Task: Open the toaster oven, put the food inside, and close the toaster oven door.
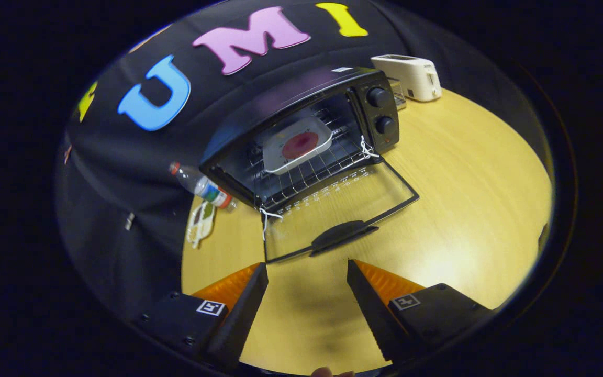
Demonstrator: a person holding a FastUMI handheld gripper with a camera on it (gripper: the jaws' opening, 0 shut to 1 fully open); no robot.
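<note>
gripper (306, 269): two fingers spread apart, holding nothing, bare table showing between them
finger position: tips just short of the door's front edge, handle just ahead of the gap
toaster oven (301, 131): black, one, standing on the table against the booth wall, cavity open
door (341, 212): glass, dropped flat onto the table toward the fingers, white string tied at both hinge corners
handle (344, 235): dark bar on the door's near edge, free, nothing touching it
food (300, 145): reddish round item, one, on a white tray (280, 159), sitting on the wire rack (312, 173) inside the oven
knobs (380, 98): two, stacked on the oven's right panel
table (464, 199): light wood, rounded edge; wide bare stretch right of the door and around the fingers
open room: free space on both sides of the handle, more on the right; left of the door is tighter, wall cloth close
white toaster (411, 77): one, far side of the table, behind and right of the oven, apart from it
bottle (202, 187): one, lying on its side left of the oven, partly hidden behind the oven's corner
flat packet (200, 222): near the bottle at the table's left edge, contents hard to make out
hard to tell: clear item between oven and white toaster, mostly hidden; rear of oven cavity dark
</note>
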